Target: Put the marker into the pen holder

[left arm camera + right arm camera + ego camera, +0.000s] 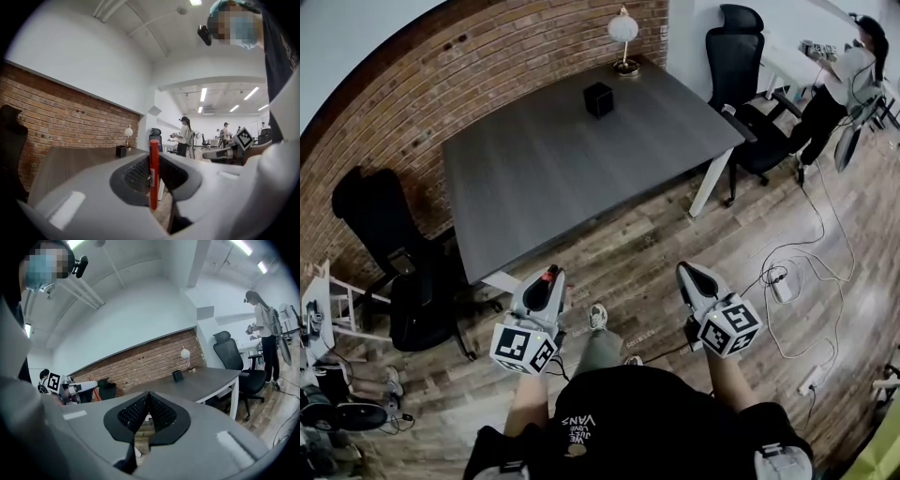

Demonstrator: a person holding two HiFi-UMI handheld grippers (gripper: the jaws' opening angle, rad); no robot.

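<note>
A red marker stands upright between the jaws of my left gripper, which is shut on it; its red tip shows at the jaw front in the head view. The black pen holder sits on the far part of the grey table, well ahead of both grippers. It also appears small in the left gripper view as the pen holder and in the right gripper view as the pen holder. My right gripper is shut and empty, level with the left one, over the wooden floor.
A white lamp stands at the table's far corner by the brick wall. Black office chairs are at the left and right. A person stands at a desk far right. Cables lie on the floor.
</note>
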